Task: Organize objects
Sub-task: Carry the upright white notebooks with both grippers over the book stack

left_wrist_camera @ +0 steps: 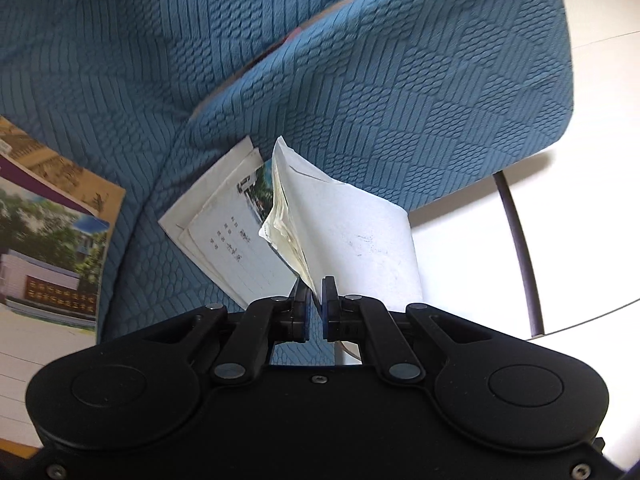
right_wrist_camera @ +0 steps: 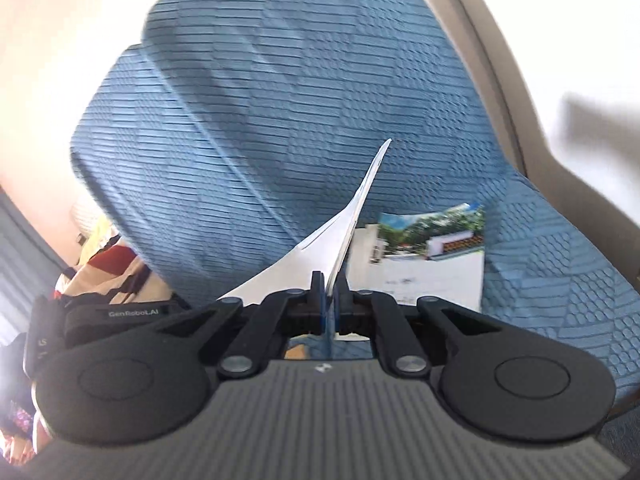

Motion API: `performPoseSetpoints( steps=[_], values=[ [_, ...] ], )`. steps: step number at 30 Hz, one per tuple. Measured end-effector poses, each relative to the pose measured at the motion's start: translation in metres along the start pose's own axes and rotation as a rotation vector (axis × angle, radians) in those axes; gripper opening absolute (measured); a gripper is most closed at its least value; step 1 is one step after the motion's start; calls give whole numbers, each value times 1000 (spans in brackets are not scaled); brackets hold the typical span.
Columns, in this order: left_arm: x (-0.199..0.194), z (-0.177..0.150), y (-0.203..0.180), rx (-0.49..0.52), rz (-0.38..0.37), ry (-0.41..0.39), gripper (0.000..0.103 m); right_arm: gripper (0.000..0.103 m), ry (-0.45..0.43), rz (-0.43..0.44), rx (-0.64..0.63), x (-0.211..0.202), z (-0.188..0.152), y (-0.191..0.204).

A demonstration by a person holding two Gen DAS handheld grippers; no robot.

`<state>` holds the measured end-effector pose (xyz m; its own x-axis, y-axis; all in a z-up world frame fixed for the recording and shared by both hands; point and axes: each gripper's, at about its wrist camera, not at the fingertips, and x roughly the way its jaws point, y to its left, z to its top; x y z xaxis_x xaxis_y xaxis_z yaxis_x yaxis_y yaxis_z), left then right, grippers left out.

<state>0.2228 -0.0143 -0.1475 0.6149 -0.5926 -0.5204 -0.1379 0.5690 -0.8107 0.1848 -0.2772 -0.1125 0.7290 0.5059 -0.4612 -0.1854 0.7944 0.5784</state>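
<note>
In the left wrist view my left gripper [left_wrist_camera: 316, 292] is shut on the lower edge of a white-covered booklet [left_wrist_camera: 352, 232], which hangs lifted with its pages fanned. Under it, two pale booklets [left_wrist_camera: 232, 240] lie stacked on the blue sofa seat [left_wrist_camera: 160, 120]. In the right wrist view my right gripper [right_wrist_camera: 329, 288] is shut on a white booklet cover [right_wrist_camera: 352, 216], seen edge-on and curving up. Behind it a booklet with a photo cover [right_wrist_camera: 432, 256] lies on the blue seat [right_wrist_camera: 560, 280]. I cannot tell whether both grippers hold the same booklet.
A photo-cover booklet [left_wrist_camera: 48, 256] and a tan one [left_wrist_camera: 64, 168] lie at the left. A blue cushion [left_wrist_camera: 400, 80] rises behind, with white floor tiles [left_wrist_camera: 600, 40] and a dark metal leg [left_wrist_camera: 520, 240] to the right. A beige sofa frame [right_wrist_camera: 500, 80] runs along the right.
</note>
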Motion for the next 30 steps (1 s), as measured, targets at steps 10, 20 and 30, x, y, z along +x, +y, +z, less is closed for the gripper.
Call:
performPoseSetpoints(
  steps=[10,20,30],
  values=[
    [-67,14,5,15,-19,-51,4,7,31,70,21,-12,-6,44],
    [-121,27,25,5,-25,-95,4,7,61,99,-62,-9,-19,95],
    [-161,25,46,-4,-14,-142,4,7,103,131,-104,-6,-36,124]
  ],
)
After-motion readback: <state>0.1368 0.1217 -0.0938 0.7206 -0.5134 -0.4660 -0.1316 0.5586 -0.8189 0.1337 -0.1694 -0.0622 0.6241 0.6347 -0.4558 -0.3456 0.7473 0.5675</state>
